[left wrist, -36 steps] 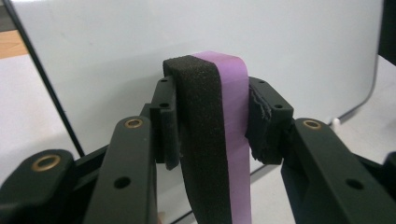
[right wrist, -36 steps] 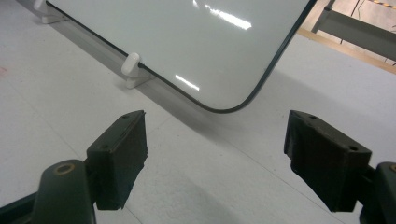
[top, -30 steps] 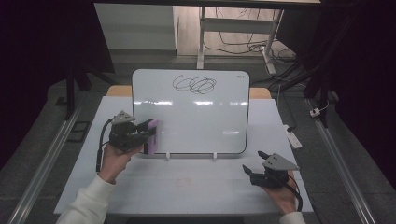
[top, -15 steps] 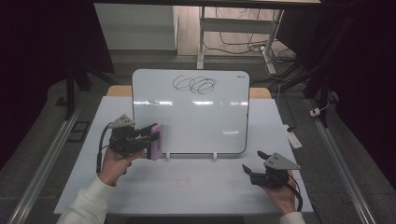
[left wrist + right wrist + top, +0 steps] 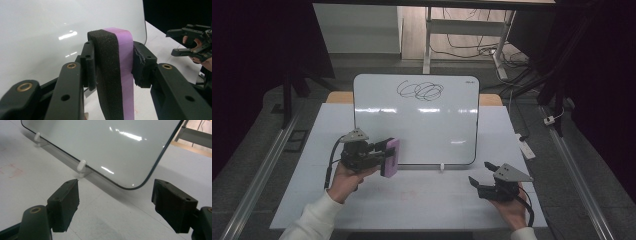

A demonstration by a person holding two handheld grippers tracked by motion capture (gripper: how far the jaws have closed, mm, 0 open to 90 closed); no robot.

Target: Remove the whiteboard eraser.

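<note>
Eraser (image 5: 391,157), purple with black foam, sits clamped in the left gripper (image 5: 382,155) near the whiteboard (image 5: 422,125); right gripper (image 5: 478,186) rests wide open, empty.

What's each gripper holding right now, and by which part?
The left gripper clamps the purple eraser across its thickness, one pad on the black foam, one on the purple back. The right gripper is open, holding nothing.

Whiteboard (image 5: 417,120): propped upright across mid-bench, blocks reach to the far side.
Board feet (image 5: 81,166): small white pegs along the lower edge, low snags.
Front bench (image 5: 412,200): bare strip between left tongs (image 5: 384,155) and right tongs (image 5: 479,182), open passage.
Eraser (image 5: 117,75): fills left tongs, just beside the board's lower left corner.
Side margins: narrow bench strips either side of board.
</note>
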